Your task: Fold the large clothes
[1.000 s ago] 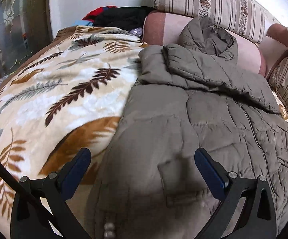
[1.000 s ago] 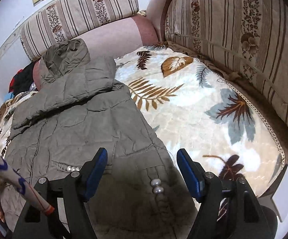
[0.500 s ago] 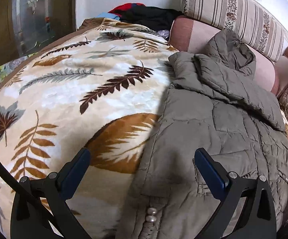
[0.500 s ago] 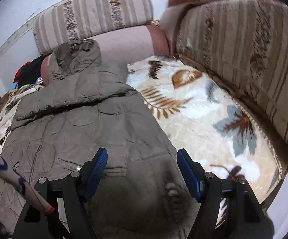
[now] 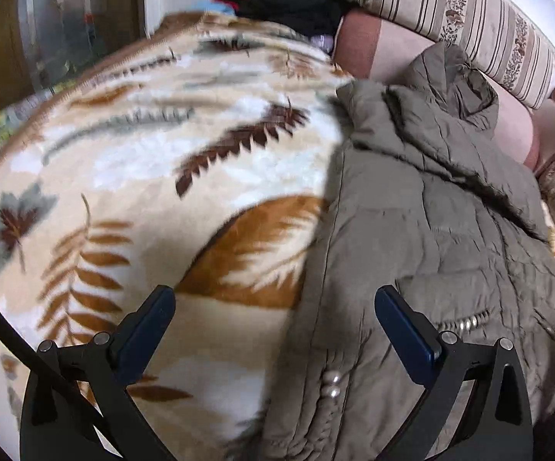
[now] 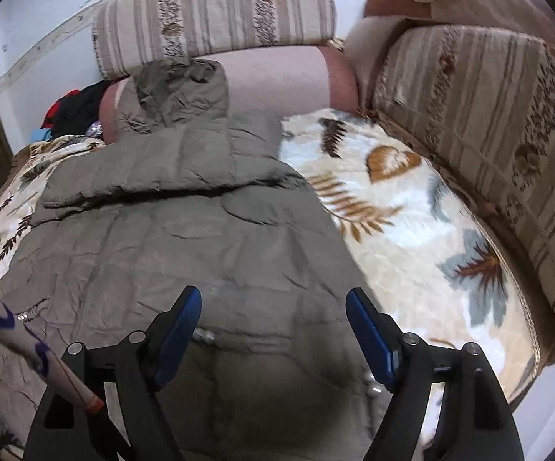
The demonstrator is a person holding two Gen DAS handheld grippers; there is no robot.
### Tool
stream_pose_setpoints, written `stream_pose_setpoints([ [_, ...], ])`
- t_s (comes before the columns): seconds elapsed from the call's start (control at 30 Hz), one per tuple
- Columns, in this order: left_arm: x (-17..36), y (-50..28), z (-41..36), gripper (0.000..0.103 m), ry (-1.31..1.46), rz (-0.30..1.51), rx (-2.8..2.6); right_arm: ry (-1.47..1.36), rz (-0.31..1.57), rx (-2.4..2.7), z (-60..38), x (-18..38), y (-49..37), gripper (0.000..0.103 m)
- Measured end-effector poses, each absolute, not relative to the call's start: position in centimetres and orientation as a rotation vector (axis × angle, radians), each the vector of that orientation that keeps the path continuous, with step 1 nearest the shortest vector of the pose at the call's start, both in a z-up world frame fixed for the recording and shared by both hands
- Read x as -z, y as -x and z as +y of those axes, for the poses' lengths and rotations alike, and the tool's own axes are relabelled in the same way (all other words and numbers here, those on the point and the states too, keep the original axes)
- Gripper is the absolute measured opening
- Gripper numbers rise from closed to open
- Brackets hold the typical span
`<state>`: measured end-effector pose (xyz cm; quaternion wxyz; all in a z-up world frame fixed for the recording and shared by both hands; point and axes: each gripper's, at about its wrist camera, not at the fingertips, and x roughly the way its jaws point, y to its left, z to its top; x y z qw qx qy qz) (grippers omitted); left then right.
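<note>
We see our left gripper (image 5: 273, 317) with jaws spread wide, gripping nothing, above the jacket's (image 5: 431, 238) left edge. Our right gripper (image 6: 273, 317) gapes equally wide over its hem. The jacket lies flat on the leaf-print blanket (image 5: 143, 176), hood against the striped cushion (image 6: 216, 11).

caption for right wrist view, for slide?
Open right gripper above olive puffer jacket spread on leaf-print blanket.

Left gripper (image 5: 273, 320) fingers spread wide, holding nothing, right gripper (image 6: 273, 320) fingers likewise spread, empty
</note>
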<state>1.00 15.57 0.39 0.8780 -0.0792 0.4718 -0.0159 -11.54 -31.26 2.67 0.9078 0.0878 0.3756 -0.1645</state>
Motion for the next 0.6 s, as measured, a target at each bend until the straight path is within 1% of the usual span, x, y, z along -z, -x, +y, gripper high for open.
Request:
stream_pose_setpoints([
  [0.1, 0.8, -1.3, 16.5, 0.103, 0.273, 1.036, 0.112, -0.233, 0.797, 0.371, -33.8, -2.4, 12.8, 0.085],
  [0.23, 1.9, -1.8, 15.8, 0.103, 0.392, 1.077, 0.246, -0.362, 0.832, 0.393, -37.9, -1.0, 14.6, 0.086],
  [0.37, 3.4, -1.5, 14.0, 0.103, 0.419, 1.132, 0.331, -0.531, 0.882, 0.328, -40.3, 1.2, 15.0, 0.086],
  [0.5, 3.2, -0.4, 12.5, 0.103, 0.367, 1.126, 0.365, -0.648, 0.916, 0.221, -40.4, 3.2, 14.7, 0.086],
  [0.53, 3.2, 0.0, 12.0, 0.094, 0.357, 1.124, 0.374, -0.633, 0.917, 0.216, -40.1, 3.3, 14.6, 0.087],
  [0.57, 3.2, 0.4, 11.5, 0.086, 0.318, 1.124, 0.356, -0.598, 0.92, 0.216, -39.6, 3.3, 14.5, 0.084],
  [0.6, 3.1, 0.6, 11.2, 0.07, 0.28, 1.126, 0.331, -0.57, 0.927, 0.203, -39.2, 3.3, 14.4, 0.064],
])
